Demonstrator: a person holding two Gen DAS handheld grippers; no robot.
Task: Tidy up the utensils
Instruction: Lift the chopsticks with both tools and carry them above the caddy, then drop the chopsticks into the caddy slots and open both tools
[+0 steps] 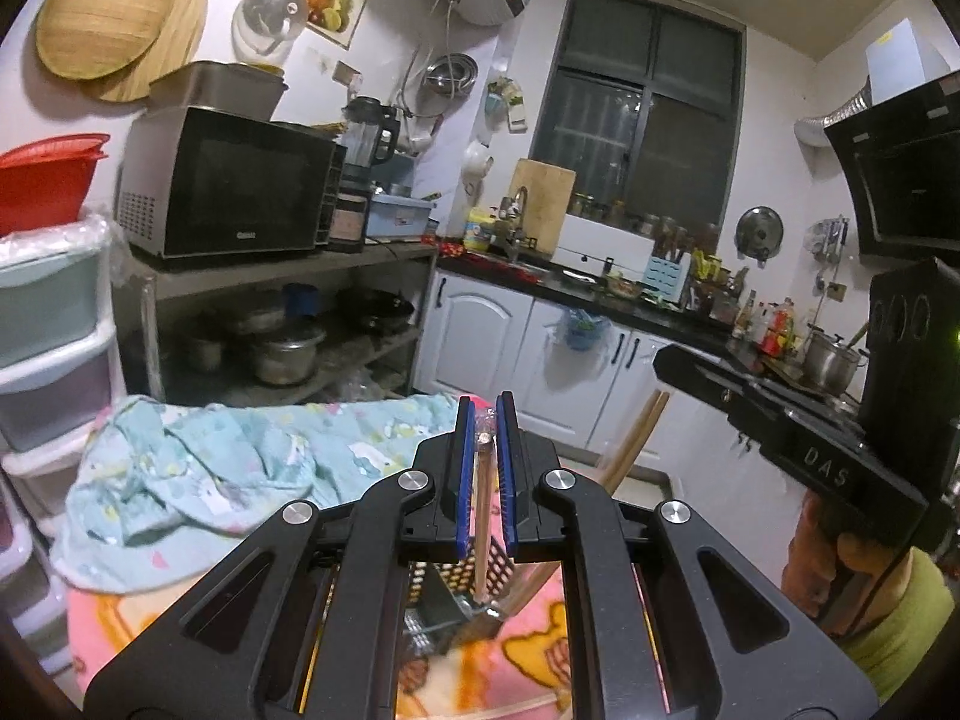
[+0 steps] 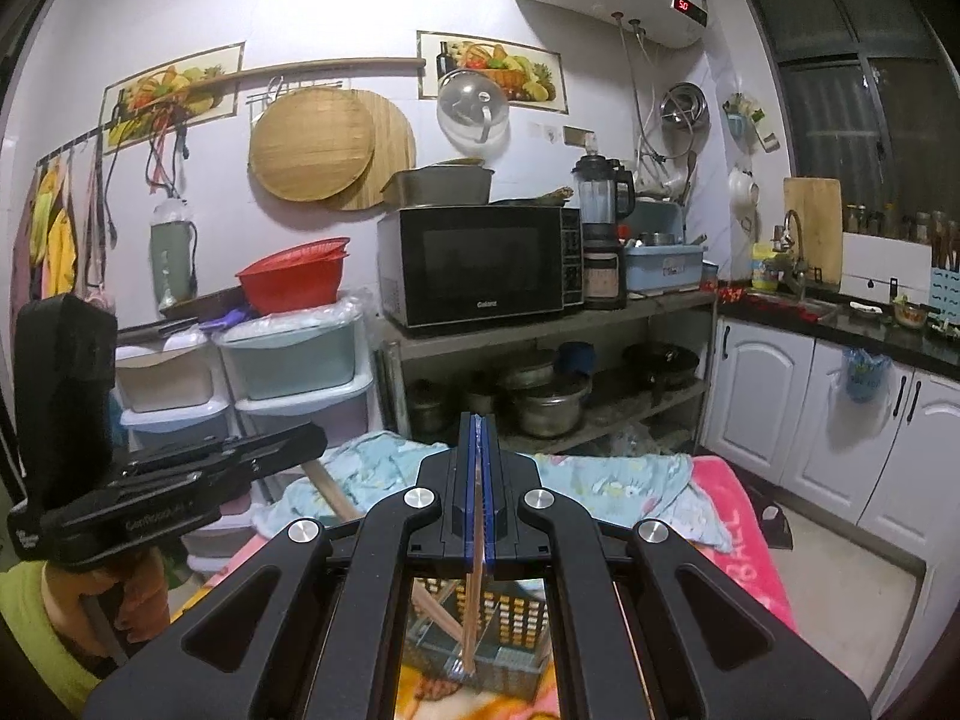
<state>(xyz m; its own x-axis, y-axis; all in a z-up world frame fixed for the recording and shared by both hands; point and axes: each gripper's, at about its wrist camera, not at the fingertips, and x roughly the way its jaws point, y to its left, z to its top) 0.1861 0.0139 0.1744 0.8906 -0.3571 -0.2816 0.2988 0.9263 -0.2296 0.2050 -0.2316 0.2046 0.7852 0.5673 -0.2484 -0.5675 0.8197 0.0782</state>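
My left gripper (image 1: 486, 405) is shut on a thin pinkish stick-like utensil (image 1: 482, 516) with a clear wrapped tip. It hangs down into a black perforated holder (image 1: 501, 564) below the jaws. Wooden chopsticks (image 1: 636, 438) lean out of that holder to the right. My right gripper (image 2: 478, 420) is shut on a wooden chopstick (image 2: 474, 606), which hangs down into the same perforated holder (image 2: 510, 618). Another chopstick (image 2: 435, 609) lies inside it. The right gripper's body (image 1: 840, 420) shows at the right of the left wrist view, and the left gripper's body (image 2: 120, 480) at the left of the right wrist view.
The holder stands on a pink cartoon blanket (image 1: 540, 648) with a crumpled light blue cloth (image 1: 240, 456) behind it. A metal shelf with a microwave (image 2: 480, 264) and pots stands beyond. Plastic drawers (image 2: 288, 372) are at left, white cabinets (image 2: 840, 420) and counter at right.
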